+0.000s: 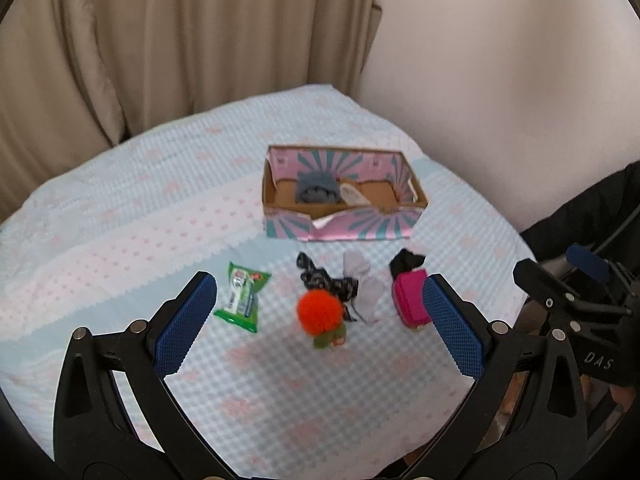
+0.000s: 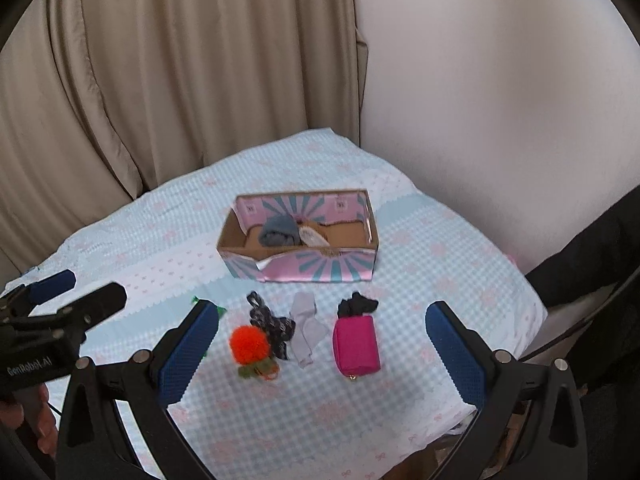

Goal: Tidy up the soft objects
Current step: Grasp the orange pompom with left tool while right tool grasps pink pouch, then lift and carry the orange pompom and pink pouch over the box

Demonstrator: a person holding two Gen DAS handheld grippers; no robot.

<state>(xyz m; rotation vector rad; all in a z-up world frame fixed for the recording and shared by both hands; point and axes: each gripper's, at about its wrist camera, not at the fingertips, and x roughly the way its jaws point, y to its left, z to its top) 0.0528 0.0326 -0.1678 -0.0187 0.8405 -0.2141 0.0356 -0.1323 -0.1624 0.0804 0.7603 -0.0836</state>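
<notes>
An open pink-and-teal cardboard box (image 1: 360,228) (image 2: 304,270) sits on the bed with a grey-blue knit item (image 1: 316,188) (image 2: 278,230) and a pale tag inside. In front of it lie a green tissue pack (image 1: 242,296), an orange pompom toy (image 1: 320,312) (image 2: 250,344), a black-and-white patterned cloth (image 1: 320,278) (image 2: 270,322), a pale grey sock (image 1: 366,292) (image 2: 306,330), a magenta pouch (image 1: 410,302) (image 2: 356,344) and a black cloth (image 1: 406,260) (image 2: 358,304). My left gripper (image 1: 320,320) is open and empty above the row. My right gripper (image 2: 322,354) is open and empty too.
The bed has a pale blue and pink checked cover (image 1: 160,208) (image 2: 440,264). Beige curtains (image 1: 160,40) hang behind, a white wall (image 2: 500,100) at the right. The right gripper shows at the edge of the left wrist view (image 1: 576,292); the left gripper shows in the right wrist view (image 2: 60,312).
</notes>
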